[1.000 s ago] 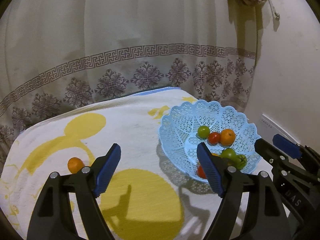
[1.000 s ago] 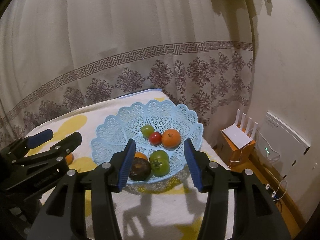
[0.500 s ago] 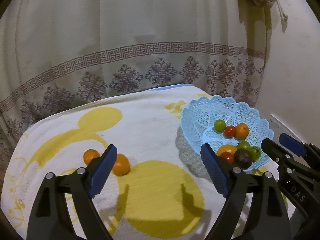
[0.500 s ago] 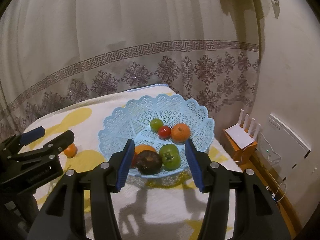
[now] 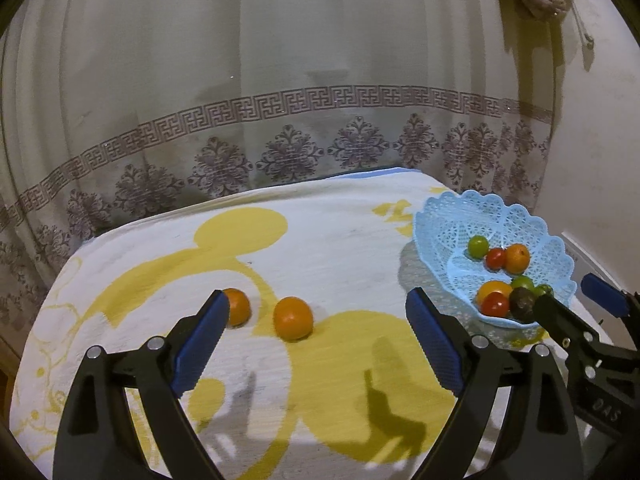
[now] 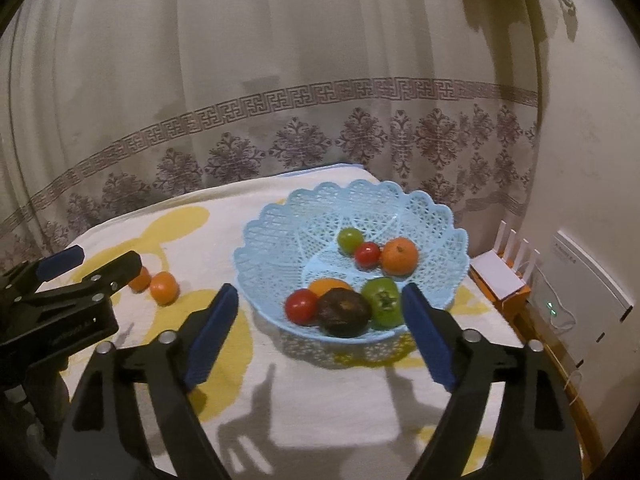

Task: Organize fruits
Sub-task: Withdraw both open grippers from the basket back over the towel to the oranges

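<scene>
A light blue lace basket [image 6: 280, 232] stands at the table's right end and holds several fruits: green, red, orange and one dark brown [image 6: 344, 312]. It also shows in the left wrist view [image 5: 440, 224]. Two oranges lie on the cloth, one [image 5: 293, 317] just ahead of my left gripper [image 5: 316, 336] and one [image 5: 237, 306] partly behind its left finger. They also show in the right wrist view [image 6: 164, 288]. My left gripper is open and empty. My right gripper [image 6: 320, 332] is open and empty, just in front of the basket.
The table is covered by a white cloth with yellow shapes [image 5: 352, 380]. A patterned curtain [image 5: 280, 100] hangs behind it. To the right, below the table edge, stand a white router on an orange box [image 6: 500, 276] and a white wall unit [image 6: 580, 292].
Both grippers have drawn back from the basket. My left gripper has swung left, bringing both loose oranges into view ahead of it. The basket now sits farther from my right gripper.
</scene>
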Demonstrator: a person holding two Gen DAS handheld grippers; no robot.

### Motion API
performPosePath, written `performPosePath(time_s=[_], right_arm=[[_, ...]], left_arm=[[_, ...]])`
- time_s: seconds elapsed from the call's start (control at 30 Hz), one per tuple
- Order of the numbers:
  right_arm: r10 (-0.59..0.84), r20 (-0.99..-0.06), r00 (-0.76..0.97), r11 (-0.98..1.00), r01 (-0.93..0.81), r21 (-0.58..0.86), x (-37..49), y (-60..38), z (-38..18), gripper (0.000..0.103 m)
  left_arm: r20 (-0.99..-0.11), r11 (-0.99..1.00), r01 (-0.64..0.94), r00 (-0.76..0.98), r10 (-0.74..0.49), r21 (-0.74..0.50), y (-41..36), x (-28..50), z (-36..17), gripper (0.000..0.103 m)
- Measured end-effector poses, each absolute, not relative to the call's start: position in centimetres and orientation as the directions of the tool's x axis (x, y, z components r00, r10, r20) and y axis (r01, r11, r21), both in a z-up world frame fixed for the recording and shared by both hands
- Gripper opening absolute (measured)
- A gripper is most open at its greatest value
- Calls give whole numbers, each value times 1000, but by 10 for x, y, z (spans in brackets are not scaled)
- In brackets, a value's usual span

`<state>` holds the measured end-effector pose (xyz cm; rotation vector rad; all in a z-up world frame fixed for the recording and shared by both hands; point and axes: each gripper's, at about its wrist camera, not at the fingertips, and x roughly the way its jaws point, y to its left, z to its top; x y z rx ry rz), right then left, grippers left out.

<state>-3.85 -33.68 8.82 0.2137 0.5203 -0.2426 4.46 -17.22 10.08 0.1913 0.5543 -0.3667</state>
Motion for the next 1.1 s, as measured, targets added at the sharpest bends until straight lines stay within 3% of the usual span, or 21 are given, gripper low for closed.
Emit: performPosePath(time_s=[0.23,1.1], right_arm=[[-142,-510,848,963,238,127,-31,-320,90,94],[-7,-565,825,994,67,86,26,-250,76,95]], left_arm=[[-544,927,369,793,-274,71,-156,48,100,91],[-621,983,177,776,-110,47,-46,103,66,91]])
